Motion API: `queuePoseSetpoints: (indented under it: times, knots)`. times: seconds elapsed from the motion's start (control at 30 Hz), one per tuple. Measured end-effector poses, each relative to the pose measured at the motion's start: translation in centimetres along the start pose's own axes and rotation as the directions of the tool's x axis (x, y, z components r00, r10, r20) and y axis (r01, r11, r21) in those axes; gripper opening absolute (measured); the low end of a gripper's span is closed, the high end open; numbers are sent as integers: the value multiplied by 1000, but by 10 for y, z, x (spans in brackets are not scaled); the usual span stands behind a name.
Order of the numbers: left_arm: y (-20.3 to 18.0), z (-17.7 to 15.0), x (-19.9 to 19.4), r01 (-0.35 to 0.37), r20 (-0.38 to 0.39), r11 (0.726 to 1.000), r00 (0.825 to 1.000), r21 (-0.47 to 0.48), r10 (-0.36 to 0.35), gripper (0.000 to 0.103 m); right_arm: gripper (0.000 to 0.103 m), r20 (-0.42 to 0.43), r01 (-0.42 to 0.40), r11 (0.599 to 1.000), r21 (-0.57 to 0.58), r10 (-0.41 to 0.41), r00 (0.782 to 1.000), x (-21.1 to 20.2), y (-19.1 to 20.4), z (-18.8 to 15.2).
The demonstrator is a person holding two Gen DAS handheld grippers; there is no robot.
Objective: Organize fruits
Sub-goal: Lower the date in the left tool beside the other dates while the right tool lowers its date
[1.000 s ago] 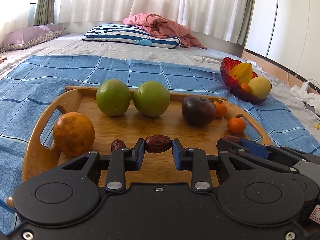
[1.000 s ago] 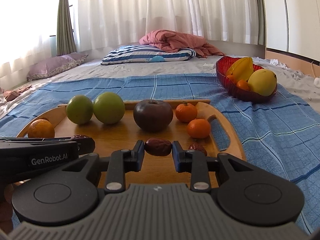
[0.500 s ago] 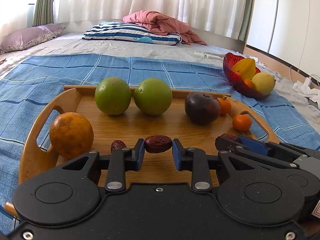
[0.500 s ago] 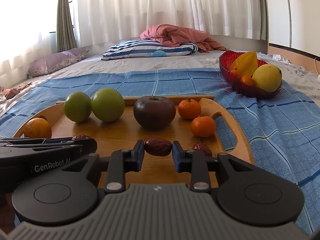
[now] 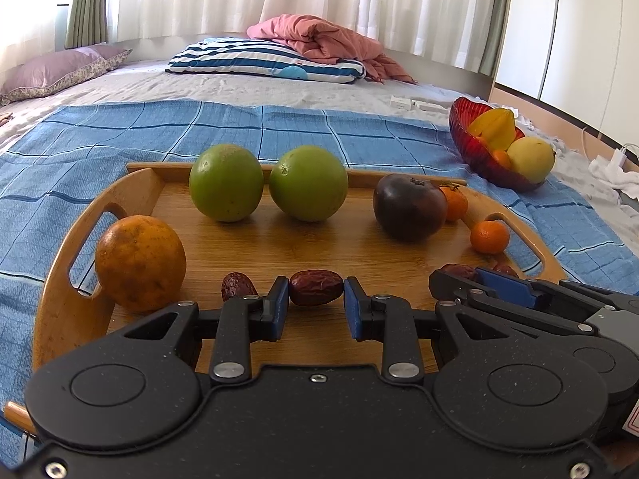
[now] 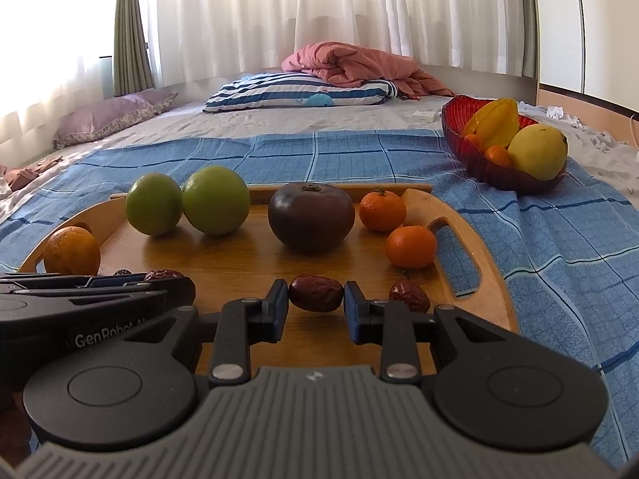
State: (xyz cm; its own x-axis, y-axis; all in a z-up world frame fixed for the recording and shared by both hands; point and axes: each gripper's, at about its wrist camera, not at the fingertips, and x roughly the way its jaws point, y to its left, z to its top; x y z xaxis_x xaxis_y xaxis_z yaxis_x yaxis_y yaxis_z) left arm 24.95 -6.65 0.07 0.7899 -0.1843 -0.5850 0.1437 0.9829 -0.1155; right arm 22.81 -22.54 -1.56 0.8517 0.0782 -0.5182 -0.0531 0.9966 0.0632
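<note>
The left tool [image 5: 316, 302] pinches a red date [image 5: 316, 293] between its blue pads just above the wooden tray [image 5: 60, 299] on the bed's blue checked blanket [image 5: 239, 123]. The right tool [image 6: 316, 302] likewise grips a second date [image 6: 316, 293] near the tray's front edge. Two green fruits [image 5: 226, 182], a dark purple fruit [image 5: 409, 206], an orange [image 5: 139, 262] and tangerines [image 6: 410, 246] sit on the tray; a red bowl [image 6: 471, 147] of fruit stands well apart, to the right.
</note>
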Motion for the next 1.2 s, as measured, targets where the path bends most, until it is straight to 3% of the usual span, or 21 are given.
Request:
queuePoseSetpoints:
  times: [1.2]
  knots:
    - [-4,-2,3,-16,4,1000,1000,23,16,29,38,-10,0,1000,7,0,1000,4,0,-1]
